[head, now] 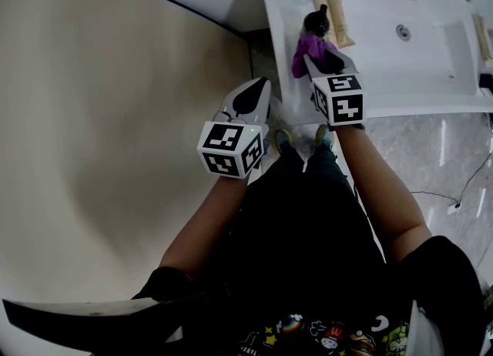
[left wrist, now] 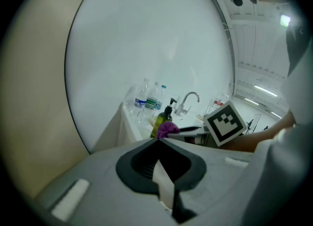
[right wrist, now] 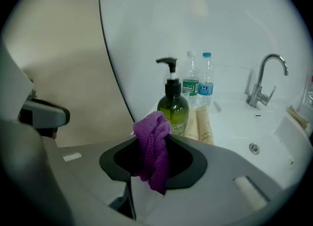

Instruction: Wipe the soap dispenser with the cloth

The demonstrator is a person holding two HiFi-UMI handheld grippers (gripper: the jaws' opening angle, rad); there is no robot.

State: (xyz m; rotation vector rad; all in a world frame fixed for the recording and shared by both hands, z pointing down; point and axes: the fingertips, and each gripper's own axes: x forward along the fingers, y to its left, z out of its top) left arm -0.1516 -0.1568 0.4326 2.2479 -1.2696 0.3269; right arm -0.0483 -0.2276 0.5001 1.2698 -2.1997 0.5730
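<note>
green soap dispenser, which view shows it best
Right gripper view: the green pump soap dispenser is near, large, side-on. Head view shows only its dark top from above; left gripper view shows it small, far.

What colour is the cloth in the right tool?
Purple; the cloth shows best in the right gripper view.

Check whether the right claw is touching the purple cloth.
Touching. The right gripper view shows the right claw shut on the purple cloth, which bunches up at the jaw tips and hangs down between them.
</note>
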